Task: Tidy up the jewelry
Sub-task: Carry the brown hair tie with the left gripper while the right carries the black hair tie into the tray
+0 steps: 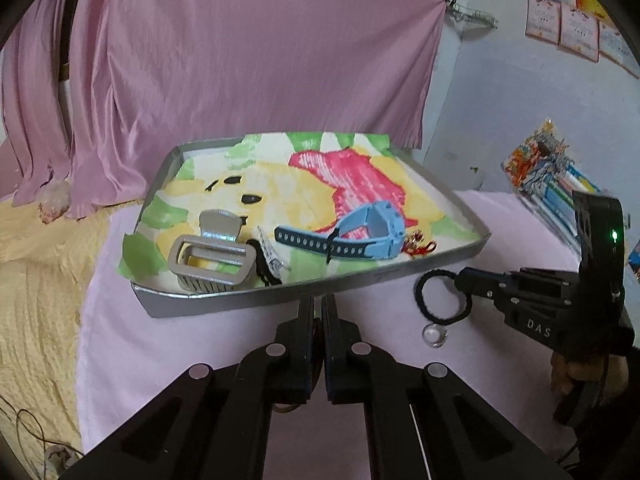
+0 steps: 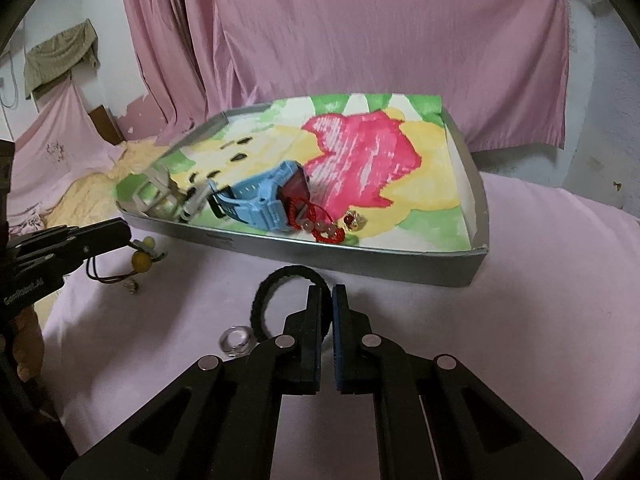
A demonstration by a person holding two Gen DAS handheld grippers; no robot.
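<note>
Our right claw (image 2: pixel 326 312) is clamped on the black hair tie (image 2: pixel 276 284), soft and floppy, gripped at its rim; left claw (image 1: pixel 316 312) pinches the beaded cord (image 2: pixel 146 258)

Pink curtain (image 1: pixel 248 60), yellow blanket (image 1: pixel 36 280)

A shallow grey tray (image 2: pixel 478 240) lined with a bright painted sheet sits on the pink cloth. Inside, at its 9 o'clock end, lies a beige hair claw (image 1: pixel 212 258), with a small silver clip (image 1: pixel 272 256) just beside it. A blue watch (image 2: pixel 260 200) lies on its side near the front wall, a red beaded bracelet (image 2: pixel 320 224) touching it. Outside, a black hair tie (image 2: pixel 280 300), a clear ring (image 2: pixel 236 342) and a yellow-beaded cord (image 2: pixel 142 258).
</note>
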